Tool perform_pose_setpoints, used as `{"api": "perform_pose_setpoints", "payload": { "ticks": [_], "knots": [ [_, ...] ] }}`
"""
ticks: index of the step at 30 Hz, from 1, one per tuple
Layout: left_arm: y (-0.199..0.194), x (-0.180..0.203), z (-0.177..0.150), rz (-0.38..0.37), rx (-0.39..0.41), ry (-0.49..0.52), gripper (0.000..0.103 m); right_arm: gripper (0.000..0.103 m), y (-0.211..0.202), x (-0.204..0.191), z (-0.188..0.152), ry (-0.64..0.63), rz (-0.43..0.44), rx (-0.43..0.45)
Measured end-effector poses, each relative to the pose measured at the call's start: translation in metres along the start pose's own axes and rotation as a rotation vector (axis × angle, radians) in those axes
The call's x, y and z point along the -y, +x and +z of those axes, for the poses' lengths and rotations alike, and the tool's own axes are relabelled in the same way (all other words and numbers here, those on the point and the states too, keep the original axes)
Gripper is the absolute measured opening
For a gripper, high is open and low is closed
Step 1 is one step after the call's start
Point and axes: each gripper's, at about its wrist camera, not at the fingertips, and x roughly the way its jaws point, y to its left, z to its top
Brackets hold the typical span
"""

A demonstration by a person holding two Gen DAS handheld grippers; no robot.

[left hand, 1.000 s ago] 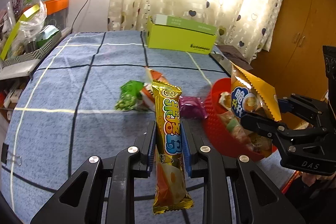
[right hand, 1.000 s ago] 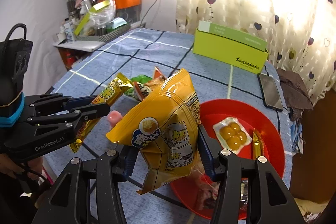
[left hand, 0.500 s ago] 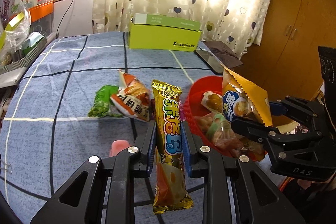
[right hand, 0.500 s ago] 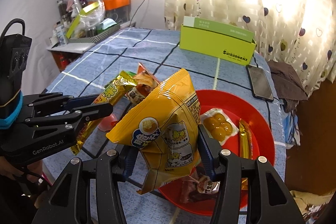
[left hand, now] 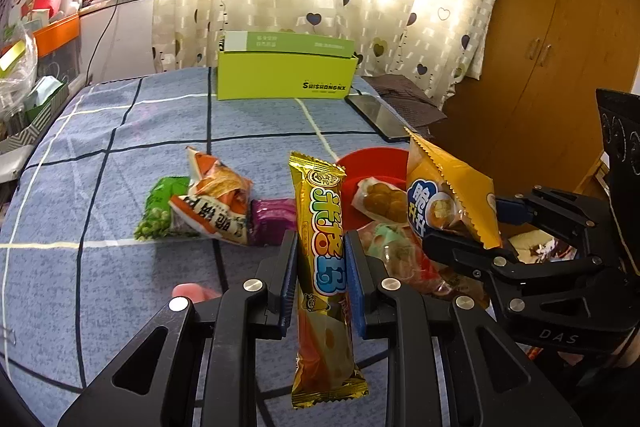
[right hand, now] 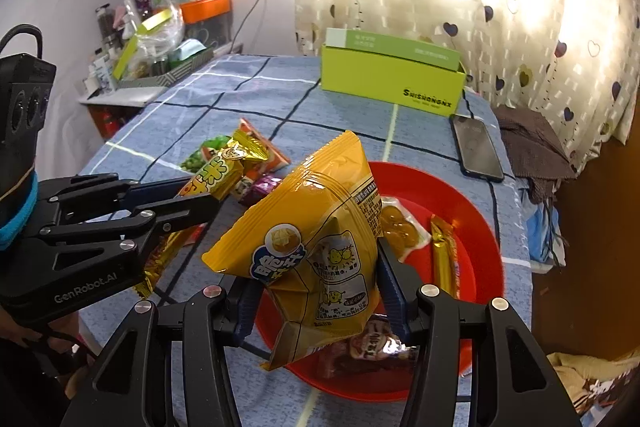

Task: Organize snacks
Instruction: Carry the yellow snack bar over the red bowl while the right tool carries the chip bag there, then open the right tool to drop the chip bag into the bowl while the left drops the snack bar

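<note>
We're midway: several snacks sit in the red plate [right hand: 476,223], our left gripper [left hand: 318,259] pinching the gold bar [left hand: 322,259], right gripper [right hand: 316,291] clamping the yellow bag [right hand: 316,239] above it, three packets [left hand: 208,207] waiting on the table

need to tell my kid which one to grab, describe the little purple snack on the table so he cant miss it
Start at the red plate on the blue checked tablecloth. Just left of its rim, in the left wrist view, loose snacks lie in a row. The purple packet is the small squat one nearest the plate, touching the orange-and-white bag, with the green pea packet beyond.
</note>
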Motion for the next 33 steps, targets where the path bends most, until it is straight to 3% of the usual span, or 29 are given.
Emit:
{"api": "perform_pose_setpoints", "payload": {
  "ticks": [15, 26, 33],
  "knots": [
    [0.011, 0.019, 0.01, -0.029, 0.002, 0.027, 0.024, 0.051, -0.003, 0.059, -0.012, 0.11, -0.14, -0.024],
    [0.017, 0.022, 0.016, -0.041, 0.004, 0.037, 0.024, 0.052, 0.027, 0.071, -0.015, 0.136, -0.163, -0.134],
    [0.023, 0.026, 0.019, -0.047, -0.007, 0.048, 0.024, 0.065, 0.026, 0.069, -0.014, 0.136, -0.168, -0.127]
  ]
}}
